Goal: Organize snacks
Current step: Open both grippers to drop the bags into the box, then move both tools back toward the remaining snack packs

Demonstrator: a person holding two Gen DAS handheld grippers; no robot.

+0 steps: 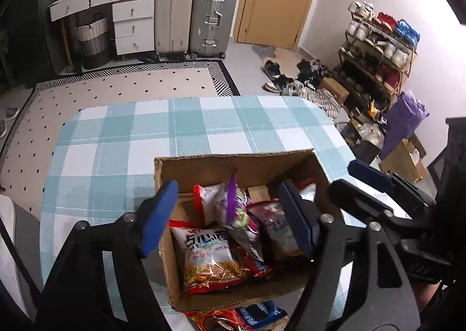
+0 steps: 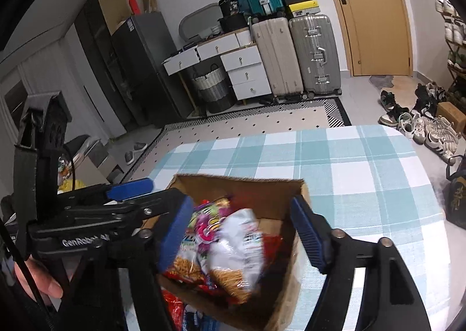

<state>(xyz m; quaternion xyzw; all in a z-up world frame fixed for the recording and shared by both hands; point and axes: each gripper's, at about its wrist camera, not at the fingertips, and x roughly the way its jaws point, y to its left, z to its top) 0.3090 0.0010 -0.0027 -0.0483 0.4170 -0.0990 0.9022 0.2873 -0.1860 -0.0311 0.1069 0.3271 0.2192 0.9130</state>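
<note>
On the table: I see a cardboard box [image 1: 233, 167] sitting on the blue-and-white checked tablecloth [image 1: 122, 138], open at the top, toward the near edge.
Snacks in the box: a red noodle-snack packet [image 1: 211, 261] lies flat at the near end; a purple-trimmed packet [image 1: 233, 202] stands on edge over it; the right wrist view catches a white packet [image 2: 236, 246], blurred, between my jaws.
Snacks outside: a red packet [image 1: 215, 320] and a blue packet [image 1: 259, 313] lie on the cloth against the box's near wall, not yet sorted.
Left gripper [image 1: 227, 220]: jaws wide, pads clear of every packet, nothing held; it points steeply down into the box.
Right gripper [image 2: 244, 234]: jaws wide too, straddling the packets; I cannot tell if a pad brushes the white one, but it looks released.
Hand: a thumb and fingers [image 2: 38, 278] wrap the left handle at the lower left of the right view.
Risk, crowding: both tools hover just beside each other over one small box; I judge a careless reach would knock their fingers together.
Risk, tipping: the upright packet could topple or spill over the low wall if nudged.
Risk, box: a pad catching the cardboard rim could drag it toward the table edge.
</note>
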